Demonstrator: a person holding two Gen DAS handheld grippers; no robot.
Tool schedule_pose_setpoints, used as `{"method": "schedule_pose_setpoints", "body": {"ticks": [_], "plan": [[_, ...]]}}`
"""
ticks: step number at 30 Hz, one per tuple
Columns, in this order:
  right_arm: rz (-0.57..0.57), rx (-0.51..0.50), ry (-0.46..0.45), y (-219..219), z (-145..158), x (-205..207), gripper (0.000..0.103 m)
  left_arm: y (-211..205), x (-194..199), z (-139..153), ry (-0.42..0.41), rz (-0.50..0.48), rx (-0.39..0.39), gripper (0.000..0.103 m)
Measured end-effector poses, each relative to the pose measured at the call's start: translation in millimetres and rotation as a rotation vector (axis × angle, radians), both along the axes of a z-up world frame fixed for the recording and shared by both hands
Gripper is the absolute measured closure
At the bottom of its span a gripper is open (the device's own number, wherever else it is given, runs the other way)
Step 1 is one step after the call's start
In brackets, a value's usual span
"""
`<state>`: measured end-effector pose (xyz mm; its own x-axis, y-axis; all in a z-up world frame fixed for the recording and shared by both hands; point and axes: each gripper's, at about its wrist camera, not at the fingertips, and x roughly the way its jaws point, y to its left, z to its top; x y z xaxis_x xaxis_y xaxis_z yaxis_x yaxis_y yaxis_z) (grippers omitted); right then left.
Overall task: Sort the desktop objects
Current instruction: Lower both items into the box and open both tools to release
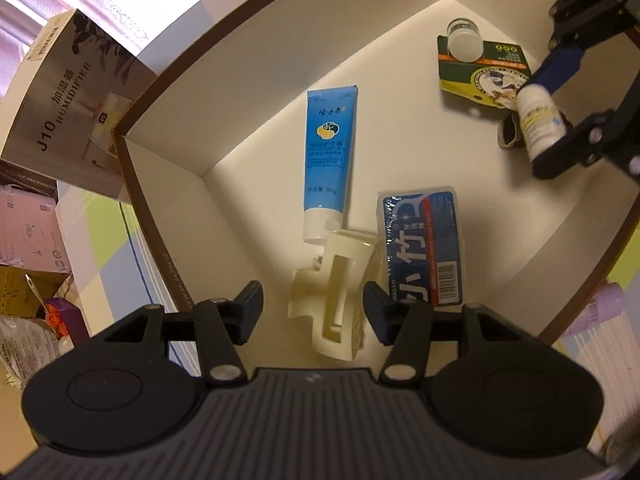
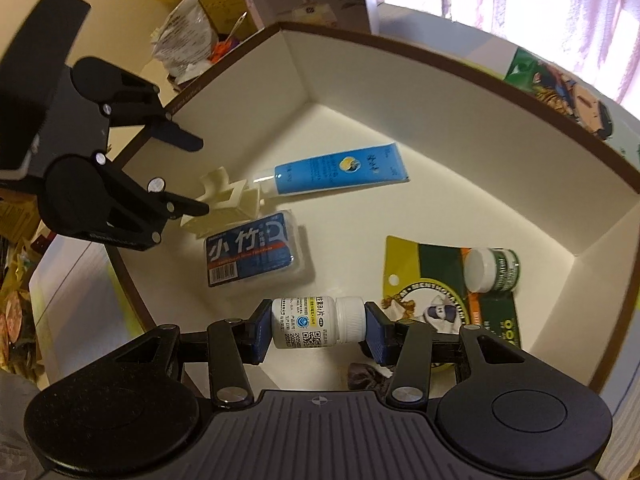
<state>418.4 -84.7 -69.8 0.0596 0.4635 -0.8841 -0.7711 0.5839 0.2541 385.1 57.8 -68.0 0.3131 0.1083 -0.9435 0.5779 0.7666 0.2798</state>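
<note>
White walls with a brown rim enclose a box [image 1: 168,168] that fills the left wrist view. Outside it, at the upper left, stands a carton [image 1: 64,92] printed "J10 HUMIDIFIER". On the box floor lies a blue tube [image 1: 328,160] marked "50g", its white cap touching a cream hair clip [image 1: 340,296]. Just beside the clip lies a blue floss pack [image 1: 424,244] with a barcode. The left gripper [image 1: 312,308] hangs over the clip with its jaws apart, neither pad pressing on it. At the upper right a small jar [image 1: 464,40] rests on a green and yellow card [image 1: 484,76]; near it the right gripper [image 1: 556,120] pinches a white bottle [image 1: 540,124].

Seen from the right wrist, the right gripper [image 2: 318,326] clamps that bottle [image 2: 316,322] crosswise, base on one pad and cap on the other; its label carries a QR code. Beyond lie the floss pack [image 2: 252,250], the tube [image 2: 340,172] and the clip [image 2: 224,200], with the left gripper [image 2: 198,176] open above the clip. The card [image 2: 424,276] reads "MENTHOLATUM"; the jar [image 2: 490,270] lies on it.
</note>
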Motion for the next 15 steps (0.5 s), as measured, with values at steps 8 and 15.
{"method": "schedule_pose_setpoints", "body": {"ticks": [8,15], "plan": [[0.015,-0.022,0.068,13,-15,5,0.053,4,-3,4,-0.005,-0.001,-0.015,0.052],[0.032,-0.08,0.064,23,-26,3,0.031,8,-7,7,-0.006,0.002,-0.031,0.05]]}}
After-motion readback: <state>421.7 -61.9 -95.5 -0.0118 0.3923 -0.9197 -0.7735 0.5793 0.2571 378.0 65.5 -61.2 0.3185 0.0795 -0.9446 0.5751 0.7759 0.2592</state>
